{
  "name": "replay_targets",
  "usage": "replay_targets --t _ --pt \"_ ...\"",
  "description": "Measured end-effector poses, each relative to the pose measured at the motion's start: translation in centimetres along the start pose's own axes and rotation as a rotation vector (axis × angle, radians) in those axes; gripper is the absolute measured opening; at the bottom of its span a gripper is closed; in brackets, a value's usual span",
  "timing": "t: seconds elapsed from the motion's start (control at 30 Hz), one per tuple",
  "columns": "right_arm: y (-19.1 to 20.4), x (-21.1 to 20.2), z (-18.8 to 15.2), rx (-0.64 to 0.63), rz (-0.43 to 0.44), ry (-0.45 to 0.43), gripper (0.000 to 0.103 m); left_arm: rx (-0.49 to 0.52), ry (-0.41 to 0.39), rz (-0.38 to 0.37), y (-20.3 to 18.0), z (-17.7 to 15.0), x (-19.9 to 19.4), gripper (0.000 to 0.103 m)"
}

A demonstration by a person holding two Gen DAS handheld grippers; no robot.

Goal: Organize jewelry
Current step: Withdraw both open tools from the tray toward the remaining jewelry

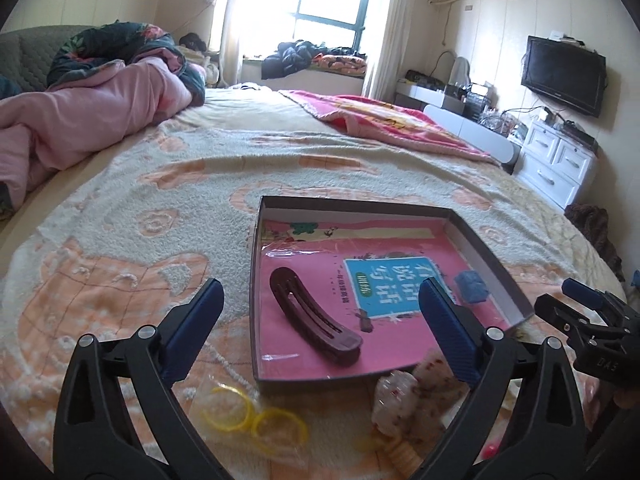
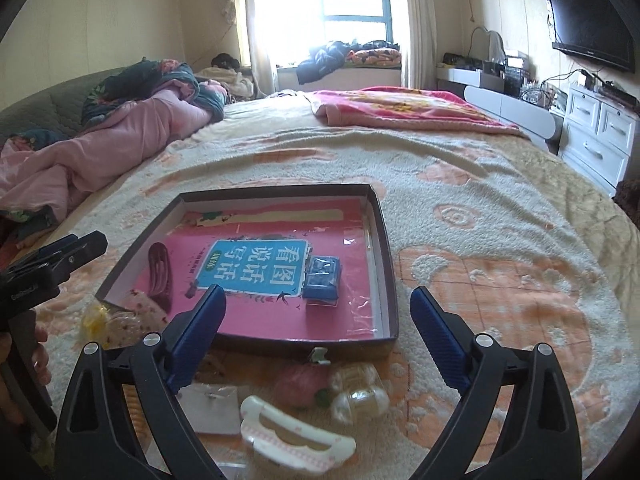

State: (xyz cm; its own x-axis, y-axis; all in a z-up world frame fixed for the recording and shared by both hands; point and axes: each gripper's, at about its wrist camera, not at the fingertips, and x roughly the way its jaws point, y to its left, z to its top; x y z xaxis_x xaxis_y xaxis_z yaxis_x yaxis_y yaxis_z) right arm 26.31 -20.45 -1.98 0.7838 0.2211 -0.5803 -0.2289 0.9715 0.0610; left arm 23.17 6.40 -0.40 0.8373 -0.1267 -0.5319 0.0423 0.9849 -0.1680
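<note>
A shallow dark tray (image 1: 256,280) with a pink printed lining lies on the bed. In it rest a maroon hair clip (image 1: 316,320) at the left and a small blue box (image 1: 472,286) at the right. My left gripper (image 1: 320,292) hovers open over the tray's near edge, holding nothing. My right gripper (image 2: 318,294) is open too, above the near rim of the tray (image 2: 384,264), with nothing between its pads. In front of the tray lie a white hair clip (image 2: 292,436), clear claw clips (image 2: 360,392) and bagged yellow hair ties (image 1: 256,412).
A floral scrunchie (image 1: 404,396) leans at the tray's near corner. A pink round piece (image 2: 304,384) and a bagged earring card (image 2: 212,404) lie by the white clip. Pink bedding (image 1: 100,112) is heaped far left, a red blanket (image 1: 384,120) far right. White drawers (image 2: 596,132) stand beside the bed.
</note>
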Motion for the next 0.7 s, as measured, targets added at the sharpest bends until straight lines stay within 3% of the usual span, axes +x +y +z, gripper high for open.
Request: replay_targets --t 0.7 --pt "0.2 -6.0 -3.2 -0.003 -0.01 -0.022 0.093 0.065 -0.036 -0.083 -2.0 -3.0 -5.4 0.092"
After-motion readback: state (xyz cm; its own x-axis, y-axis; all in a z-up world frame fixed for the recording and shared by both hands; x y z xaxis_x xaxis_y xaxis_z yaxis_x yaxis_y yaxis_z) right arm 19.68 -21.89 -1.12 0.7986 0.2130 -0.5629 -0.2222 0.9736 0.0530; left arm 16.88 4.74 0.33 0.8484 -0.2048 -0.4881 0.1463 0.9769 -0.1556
